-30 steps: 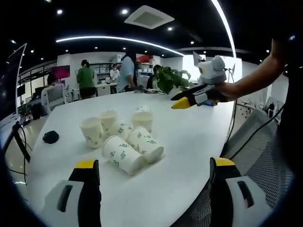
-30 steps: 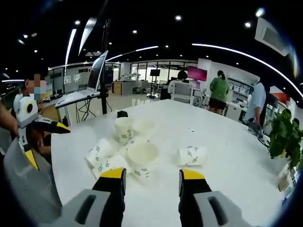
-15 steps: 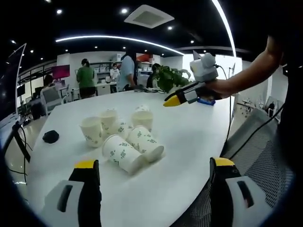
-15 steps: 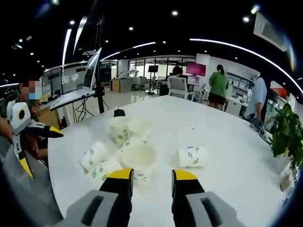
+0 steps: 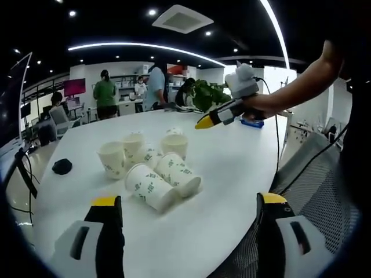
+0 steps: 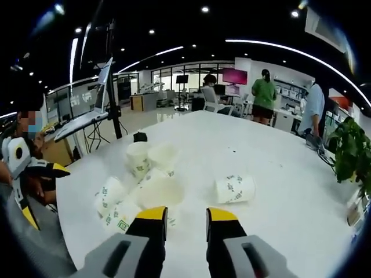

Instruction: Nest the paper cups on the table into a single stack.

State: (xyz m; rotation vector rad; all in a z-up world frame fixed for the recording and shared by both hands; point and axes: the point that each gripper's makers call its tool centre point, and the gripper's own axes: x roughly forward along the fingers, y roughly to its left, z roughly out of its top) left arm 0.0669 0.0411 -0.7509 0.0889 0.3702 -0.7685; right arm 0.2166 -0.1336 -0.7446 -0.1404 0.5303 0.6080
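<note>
Nothing is nested yet: your cups (image 5: 152, 168) lie loose, some upright, some tipped, on the table (image 5: 232, 174). Your left gripper (image 5: 188, 231) gapes empty; your right gripper (image 6: 180, 215), narrowly parted, hovers over them holding nothing

paper cups (image 5: 151, 165) clustered on table (image 5: 232, 174), lone cup (image 6: 235, 189) lying apart to their right

Cups: white paper cups (image 5: 152, 168) with green print, loose on the white table (image 5: 232, 174), none nested.
Upright: three cups stood mouth up at the back of the cluster, one (image 5: 112, 160) at its left end.
On their sides: two cups (image 5: 165, 182) lay tipped at the front, touching each other.
Apart: one cup (image 6: 235, 189) lay on its side, away from the cluster.
</note>
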